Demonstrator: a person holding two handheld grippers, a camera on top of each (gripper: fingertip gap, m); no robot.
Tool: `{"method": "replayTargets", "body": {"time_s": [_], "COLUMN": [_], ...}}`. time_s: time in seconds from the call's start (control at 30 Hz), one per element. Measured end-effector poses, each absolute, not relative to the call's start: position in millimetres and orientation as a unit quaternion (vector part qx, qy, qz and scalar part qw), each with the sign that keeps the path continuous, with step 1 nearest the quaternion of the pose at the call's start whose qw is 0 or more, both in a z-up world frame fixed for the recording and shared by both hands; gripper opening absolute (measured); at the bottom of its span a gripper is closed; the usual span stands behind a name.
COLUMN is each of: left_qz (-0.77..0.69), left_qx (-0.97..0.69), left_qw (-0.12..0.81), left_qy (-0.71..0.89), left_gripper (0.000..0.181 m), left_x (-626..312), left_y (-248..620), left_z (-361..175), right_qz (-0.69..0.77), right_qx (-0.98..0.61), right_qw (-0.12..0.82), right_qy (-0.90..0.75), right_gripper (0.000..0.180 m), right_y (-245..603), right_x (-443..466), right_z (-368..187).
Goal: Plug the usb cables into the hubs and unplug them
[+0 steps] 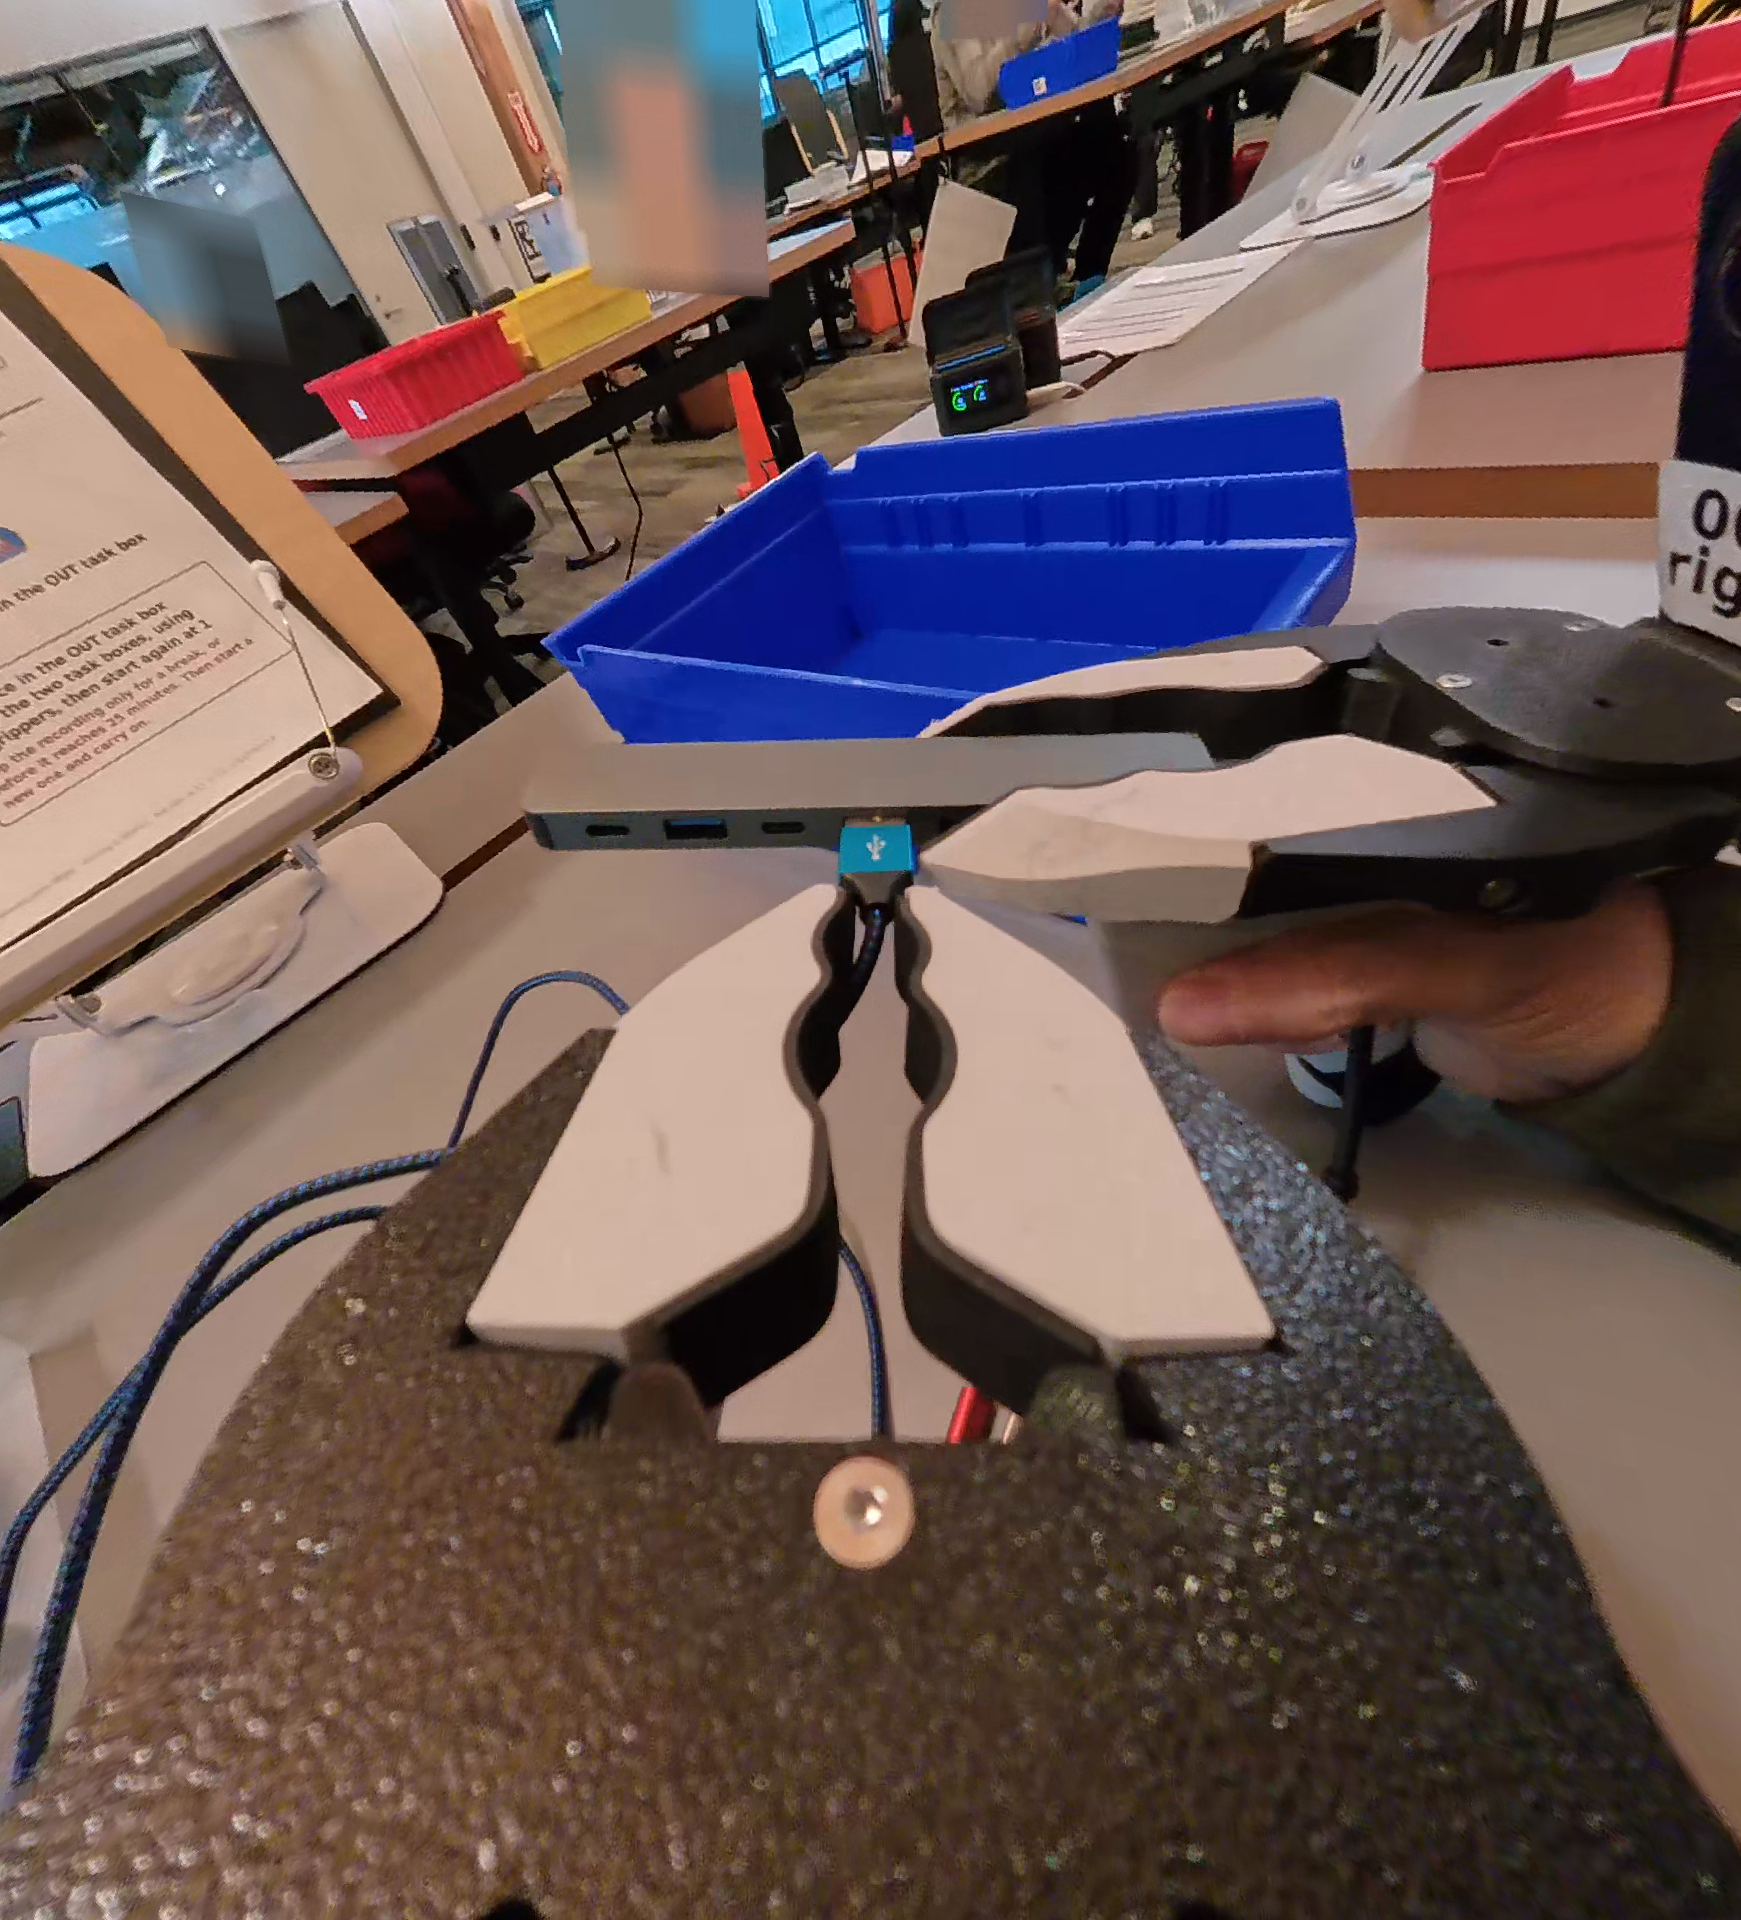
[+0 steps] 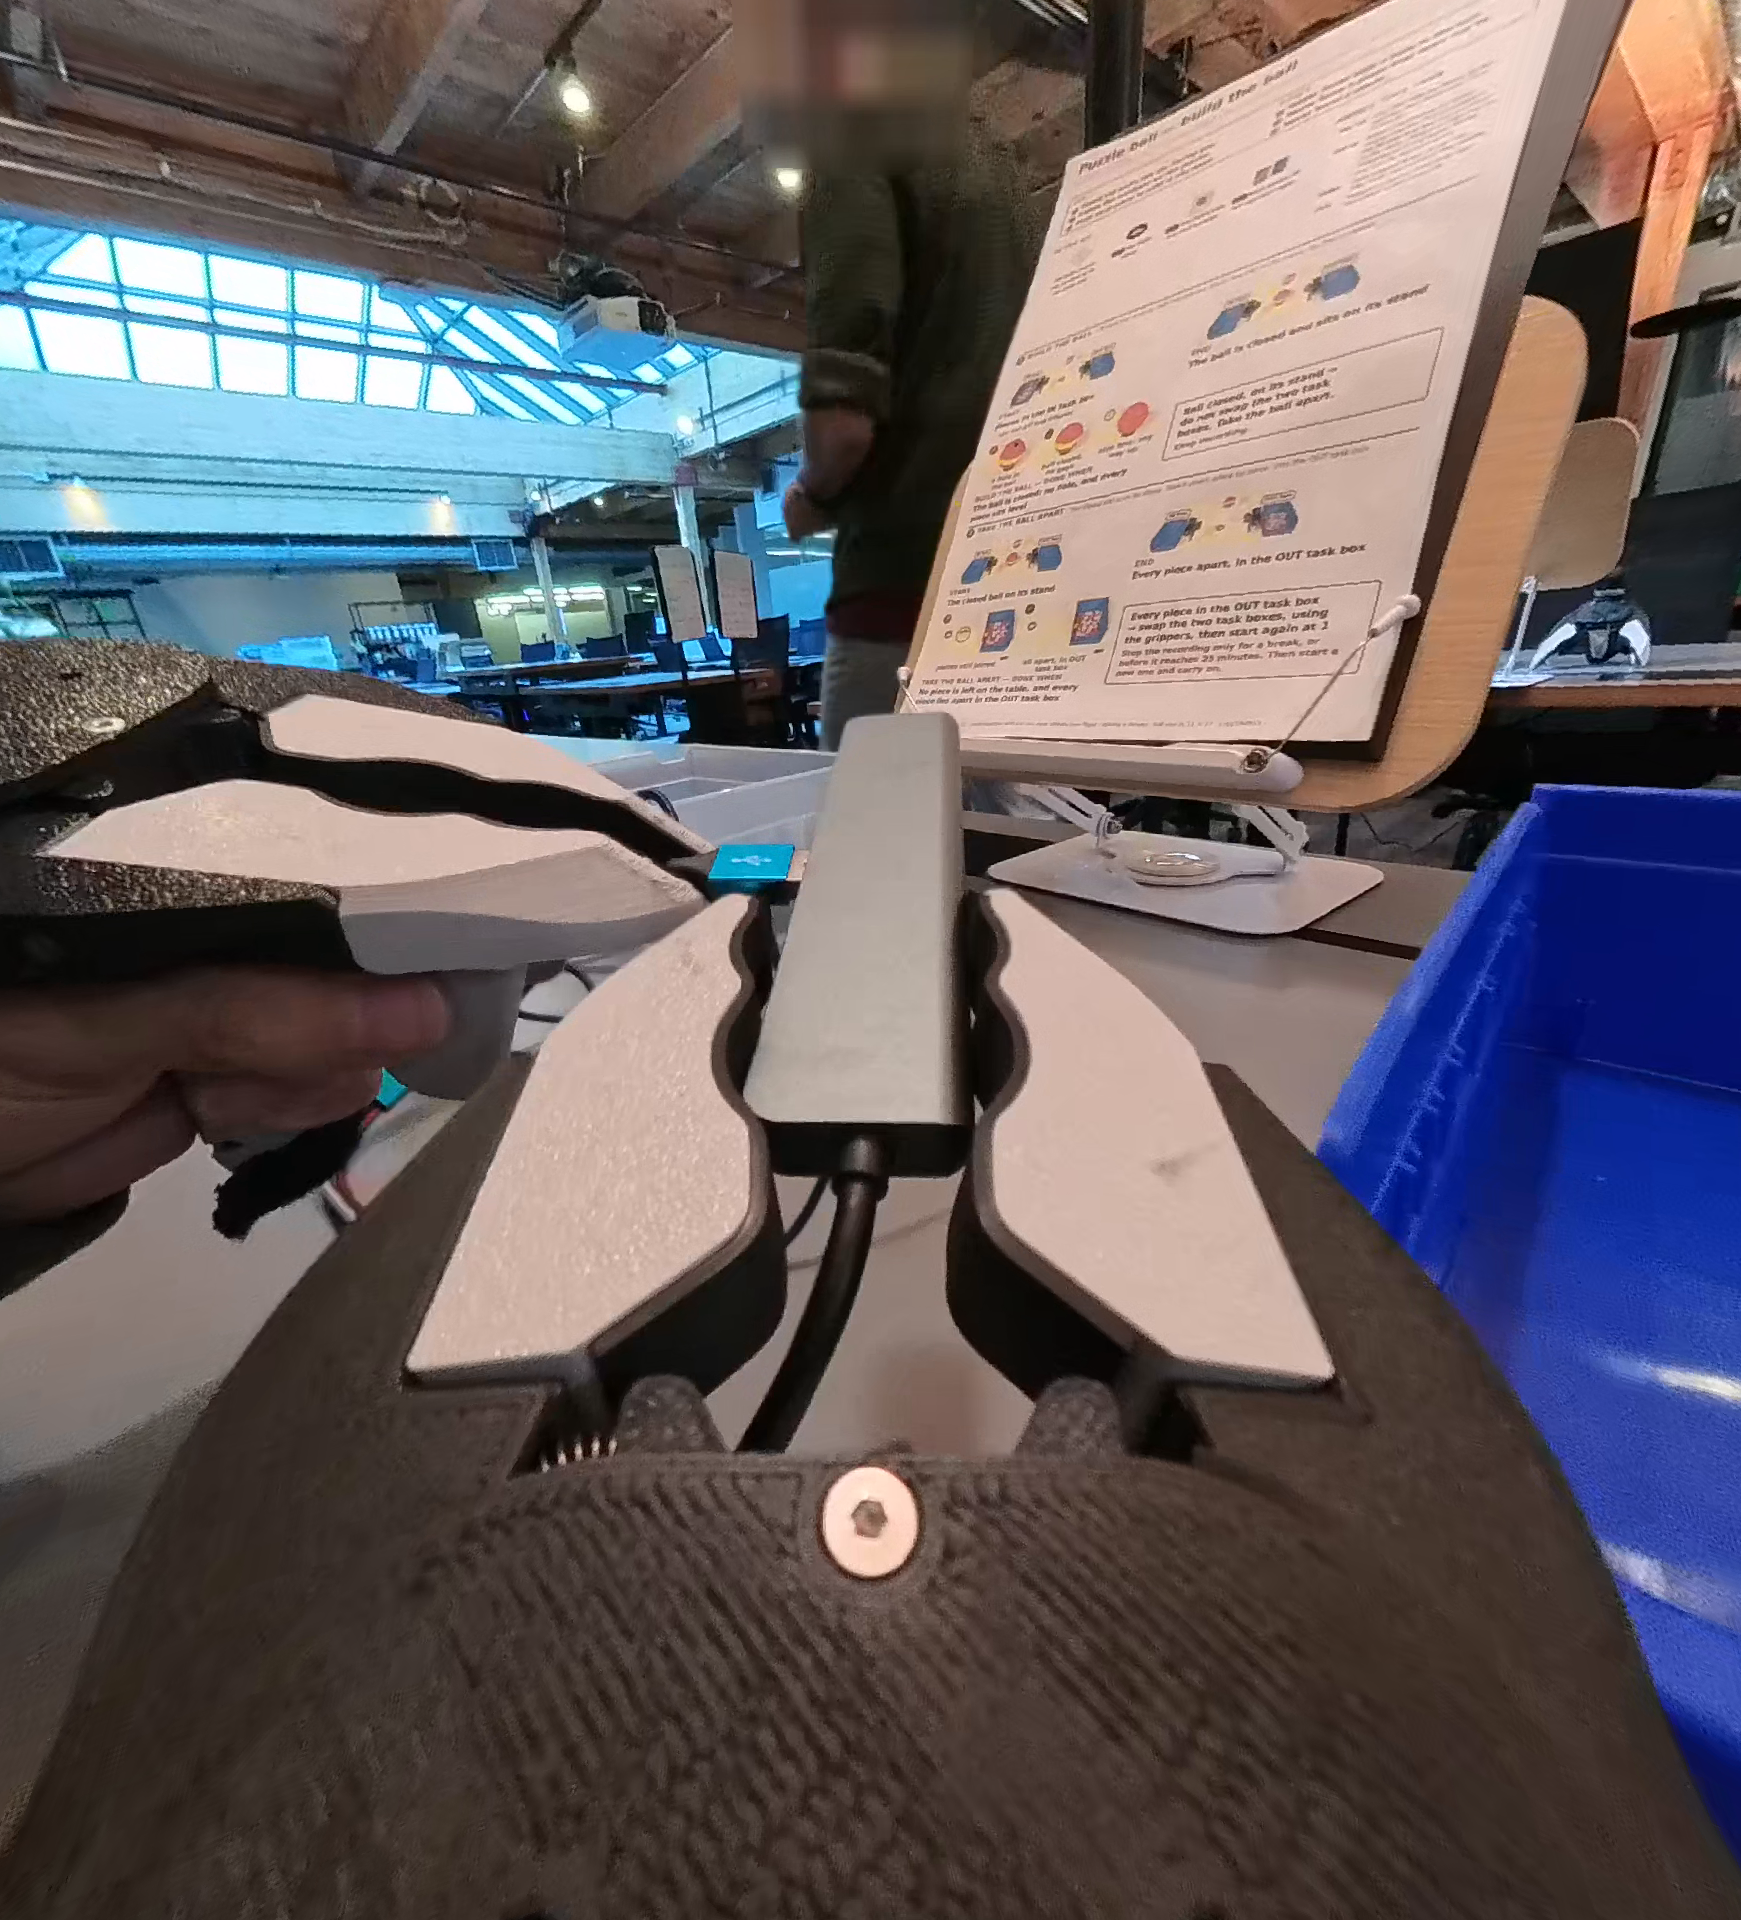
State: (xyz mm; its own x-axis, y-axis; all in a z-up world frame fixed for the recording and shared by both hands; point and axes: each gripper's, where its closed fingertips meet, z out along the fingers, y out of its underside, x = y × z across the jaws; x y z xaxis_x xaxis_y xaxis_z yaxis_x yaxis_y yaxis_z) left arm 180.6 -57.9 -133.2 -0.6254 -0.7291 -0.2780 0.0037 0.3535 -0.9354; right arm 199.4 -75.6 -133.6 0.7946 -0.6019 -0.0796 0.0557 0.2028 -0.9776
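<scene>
My right claw (image 2: 871, 914) clamps the hub (image 2: 871, 935) above the table (image 1: 1468, 1299), my left claw (image 1: 871, 904) pinches the cable (image 1: 871, 940) behind its plug (image 1: 876, 847), which looks seated in a port; unplugging remains.

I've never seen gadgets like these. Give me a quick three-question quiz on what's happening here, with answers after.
1. True or false: the right gripper holds the grey hub between its fingers.
2. What does the left gripper grip? A) the blue bin B) the blue plug C) the paper stand
3. Fill in: the blue plug sits against the hub's side, next to a row of open ____.

Key: 1 true. 2 B; its fingers close on the cable just behind the plug. 3 ports. Whether the plug is fully seated cannot be told.
</scene>
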Motion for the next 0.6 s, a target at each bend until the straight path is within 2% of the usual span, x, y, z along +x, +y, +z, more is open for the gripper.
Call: {"method": "replayTargets", "body": {"time_s": [0.23,0.6], "left_qz": [-0.493,-0.571], "left_qx": [-0.237,-0.205], "left_qw": [0.344,0.368], "left_qy": [0.763,0.704], "left_gripper": [0.006,0.007], "left_x": [188,183], "left_y": [-54,-65], "left_z": [-148,-131], "right_qz": [-0.250,-0.205], "right_qx": [-0.617,-0.574], "right_qw": [0.711,0.758], "right_qy": [0.226,0.233], "right_gripper": [0.038,0.037], "right_y": [-73,-82], "right_x": [203,201], "right_z": [-140,-130]}}
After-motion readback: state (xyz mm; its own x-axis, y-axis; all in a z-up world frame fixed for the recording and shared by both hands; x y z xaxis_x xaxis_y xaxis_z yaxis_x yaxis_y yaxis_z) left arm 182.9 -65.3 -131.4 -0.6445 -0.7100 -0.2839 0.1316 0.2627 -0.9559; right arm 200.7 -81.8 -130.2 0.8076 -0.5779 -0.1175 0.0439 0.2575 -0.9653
